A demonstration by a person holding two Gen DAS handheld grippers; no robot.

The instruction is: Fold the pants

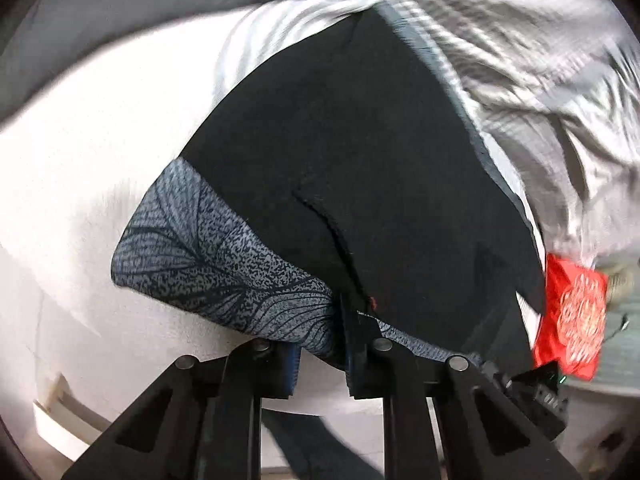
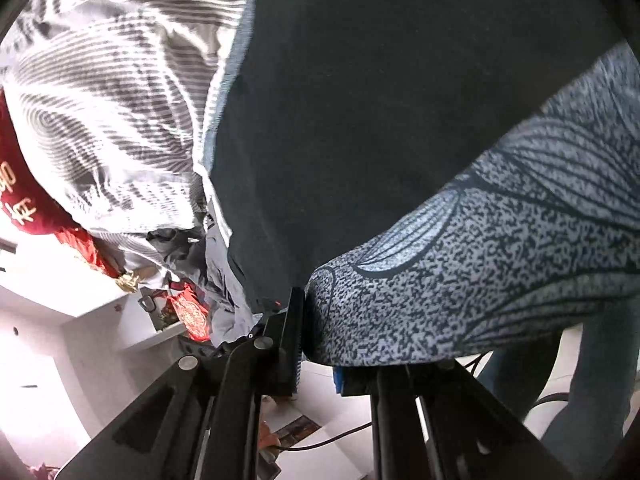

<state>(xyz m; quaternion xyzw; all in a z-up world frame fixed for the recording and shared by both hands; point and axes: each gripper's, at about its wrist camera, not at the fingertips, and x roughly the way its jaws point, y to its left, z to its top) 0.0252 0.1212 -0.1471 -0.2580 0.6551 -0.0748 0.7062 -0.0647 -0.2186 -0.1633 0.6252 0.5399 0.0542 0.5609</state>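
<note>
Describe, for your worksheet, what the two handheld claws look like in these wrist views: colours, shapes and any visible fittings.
Both look alike. The left claw has matte black angular linkage arms with triangular cut-outs, round silver-grey pivot pins, and flat black fingers backed with ribbed blue pads. The right claw shows the same black arms, grey pins and blue padding. No sleeves or markings are visible.

A white bed surface [image 1: 88,152] fills the left of the left wrist view, with crumpled grey-and-white striped bedding [image 1: 520,52] heaped behind it. In the right wrist view a white shelf unit [image 2: 60,284] stands beside red decorations [image 2: 190,314], and dark cables [image 2: 324,440] run over the pale floor [image 2: 348,456].
</note>
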